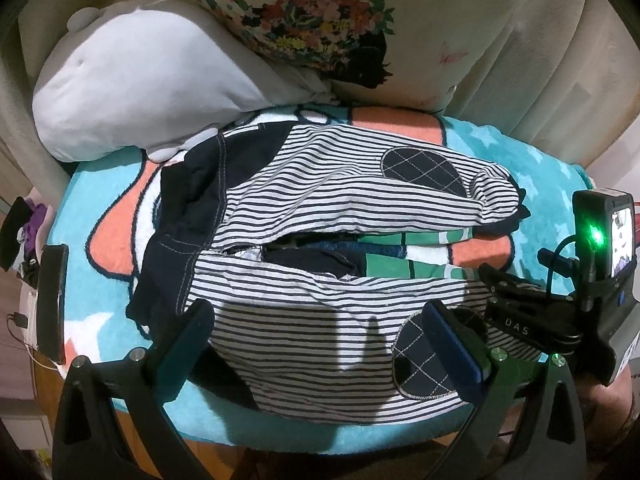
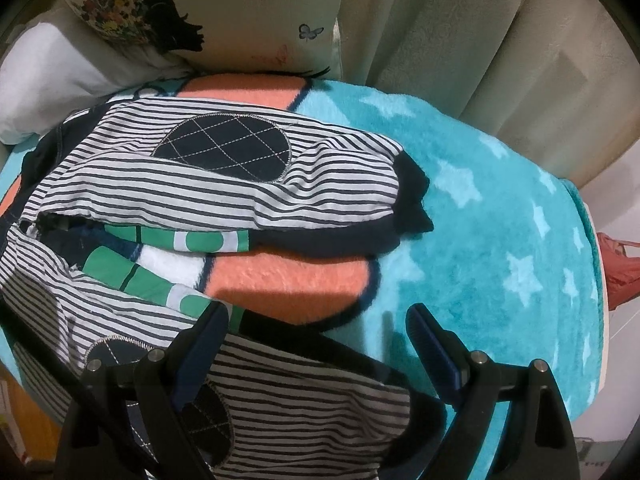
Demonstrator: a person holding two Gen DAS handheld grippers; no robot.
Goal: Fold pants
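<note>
Small navy-and-white striped pants [image 1: 304, 208] lie spread on a teal star-patterned blanket [image 1: 532, 160], waistband to the left, legs pointing right, each with a quilted navy knee patch [image 1: 424, 170]. My left gripper [image 1: 320, 320] hovers open over the near leg, its fingers either side of the striped cloth. In the right wrist view the far leg [image 2: 224, 184] lies across the middle with its navy cuff [image 2: 412, 204] at the right. My right gripper [image 2: 316, 324] is open above the near leg's cuff end [image 2: 304, 400], nothing pinched between its fingers.
A grey-white plush [image 1: 132, 88] and a floral cushion [image 1: 312, 24] rest against the sofa back behind the blanket. The right gripper's body with a green light [image 1: 596, 264] sits at the right of the left wrist view. A red cloth [image 2: 620, 264] lies beyond the blanket's right edge.
</note>
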